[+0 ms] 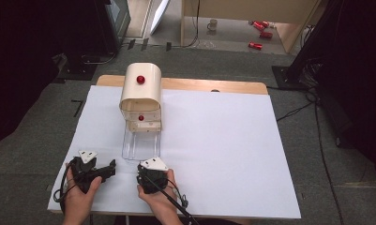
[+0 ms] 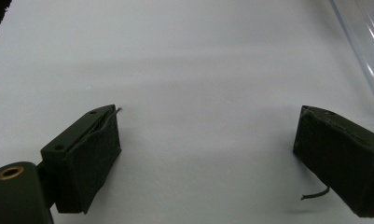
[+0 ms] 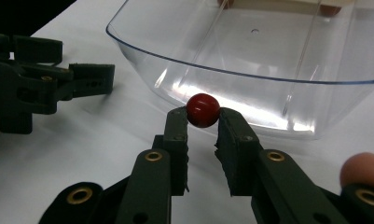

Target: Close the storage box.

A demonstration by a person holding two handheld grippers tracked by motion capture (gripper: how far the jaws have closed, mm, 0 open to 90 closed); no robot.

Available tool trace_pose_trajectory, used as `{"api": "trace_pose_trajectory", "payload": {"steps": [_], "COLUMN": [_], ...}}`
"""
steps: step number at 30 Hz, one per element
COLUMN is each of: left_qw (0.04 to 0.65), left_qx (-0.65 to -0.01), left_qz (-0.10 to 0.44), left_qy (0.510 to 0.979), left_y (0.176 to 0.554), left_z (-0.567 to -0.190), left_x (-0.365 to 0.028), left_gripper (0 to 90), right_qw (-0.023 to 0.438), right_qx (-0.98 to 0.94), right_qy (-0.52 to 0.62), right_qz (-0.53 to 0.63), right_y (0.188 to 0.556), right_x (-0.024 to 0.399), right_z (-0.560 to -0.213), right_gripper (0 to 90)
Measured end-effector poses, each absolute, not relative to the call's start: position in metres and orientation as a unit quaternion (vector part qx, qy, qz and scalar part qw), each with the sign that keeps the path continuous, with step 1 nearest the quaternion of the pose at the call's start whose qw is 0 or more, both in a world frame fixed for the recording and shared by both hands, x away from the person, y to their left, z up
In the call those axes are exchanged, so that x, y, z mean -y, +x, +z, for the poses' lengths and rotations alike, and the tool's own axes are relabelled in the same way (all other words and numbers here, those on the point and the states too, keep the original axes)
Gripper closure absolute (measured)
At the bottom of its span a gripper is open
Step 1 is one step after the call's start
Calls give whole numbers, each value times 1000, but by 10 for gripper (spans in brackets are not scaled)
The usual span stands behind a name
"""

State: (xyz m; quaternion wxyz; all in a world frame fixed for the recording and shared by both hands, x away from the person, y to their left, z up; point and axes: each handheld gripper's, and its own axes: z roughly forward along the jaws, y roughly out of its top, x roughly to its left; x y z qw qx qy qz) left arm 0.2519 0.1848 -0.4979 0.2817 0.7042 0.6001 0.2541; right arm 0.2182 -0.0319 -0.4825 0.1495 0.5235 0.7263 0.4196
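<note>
A small red ball (image 3: pixel 202 110) is pinched at the tips of my right gripper (image 3: pixel 202 116), which is shut on it just in front of the curved near wall of a clear plastic drawer (image 3: pixel 250 70). In the high view the right gripper (image 1: pixel 150 172) sits at the drawer's (image 1: pixel 141 145) near end. The drawer is pulled out of a cream cabinet (image 1: pixel 140 93) that has a red knob (image 1: pixel 140 79) on top and another (image 1: pixel 141 117) on its front. My left gripper (image 2: pixel 205 140) stands open over the white sheet with nothing between its pads, to the left of the right one (image 1: pixel 99 172).
A white sheet (image 1: pixel 214 140) covers the wooden table (image 1: pixel 214 86). Its right half lies bare. Dark equipment and cables stand on the floor around the table, and a mug (image 1: pixel 213 24) and red cans (image 1: pixel 256 45) lie on the floor far behind.
</note>
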Motion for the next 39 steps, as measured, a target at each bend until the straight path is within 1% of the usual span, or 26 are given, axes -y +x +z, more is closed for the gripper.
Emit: {"api": "trace_pose_trajectory", "payload": {"steps": [13, 29, 39], "left_qw": [282, 283, 283], "left_qx": [-600, -600, -600], "left_qz": [254, 255, 255], "left_qy": [704, 704, 704], "left_y": [252, 252, 252], "left_z": [-498, -498, -498], "left_x": [-185, -185, -185], "left_gripper": [71, 71, 71], "right_qw": [169, 177, 182], "right_qx": [-721, -717, -717], "right_qy": [521, 525, 525], "right_qz": [425, 423, 420], "right_y": [237, 270, 285], "right_x": [34, 32, 30], "right_z": [-464, -453, -453], "right_gripper": [750, 750, 749]}}
